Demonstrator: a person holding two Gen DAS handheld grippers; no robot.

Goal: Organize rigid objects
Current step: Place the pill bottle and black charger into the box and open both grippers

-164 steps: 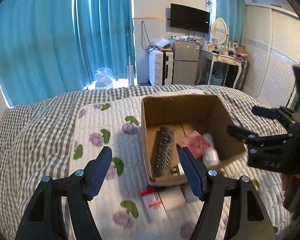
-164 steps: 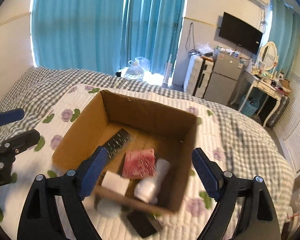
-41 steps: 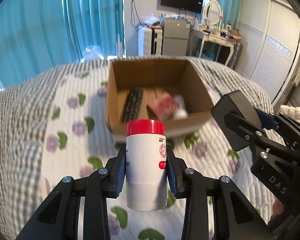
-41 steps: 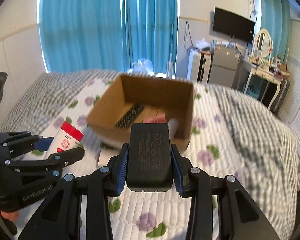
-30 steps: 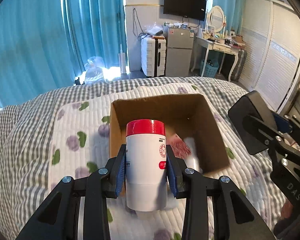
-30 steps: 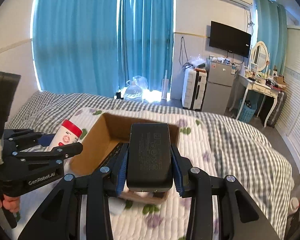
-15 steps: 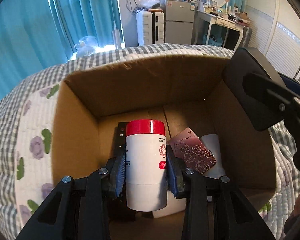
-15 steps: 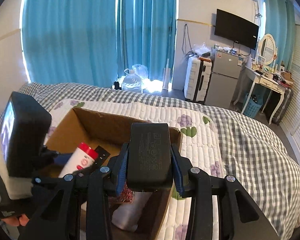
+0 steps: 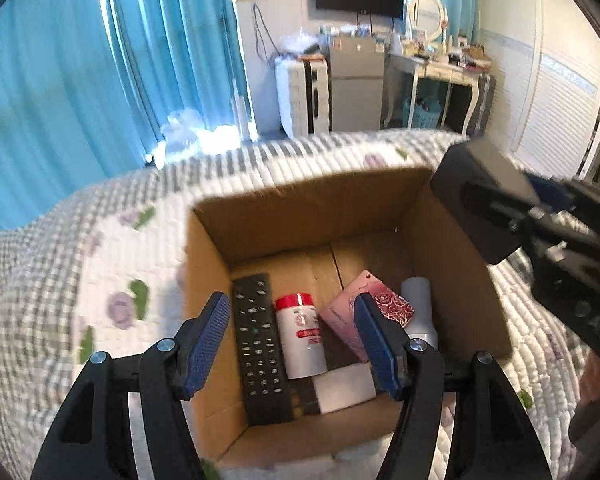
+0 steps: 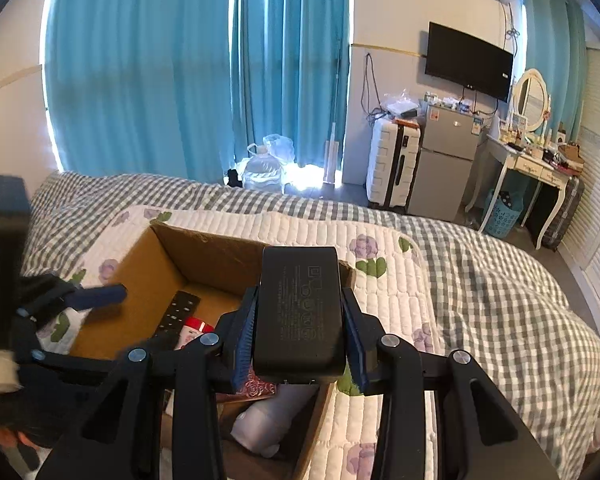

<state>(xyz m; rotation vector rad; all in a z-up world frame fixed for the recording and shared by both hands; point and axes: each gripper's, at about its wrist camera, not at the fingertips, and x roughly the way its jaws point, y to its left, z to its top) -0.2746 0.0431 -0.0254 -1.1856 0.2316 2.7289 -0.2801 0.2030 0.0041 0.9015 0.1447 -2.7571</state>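
A cardboard box sits on the bed. Inside lie a black remote, a white bottle with a red cap, a pink rose-patterned box, a white tube and a white block. My left gripper is open and empty above the box. My right gripper is shut on a black power adapter over the box's right wall; it shows at the right in the left wrist view. The remote and red cap show below it.
The bed has a white floral quilt over a grey checked cover. Blue curtains, a suitcase, a small fridge and a dressing table stand beyond the bed.
My left gripper has opened and let go of the red-capped bottle, which now lies in the box beside the remote. The gripper has lifted. The right gripper still holds the adapter.
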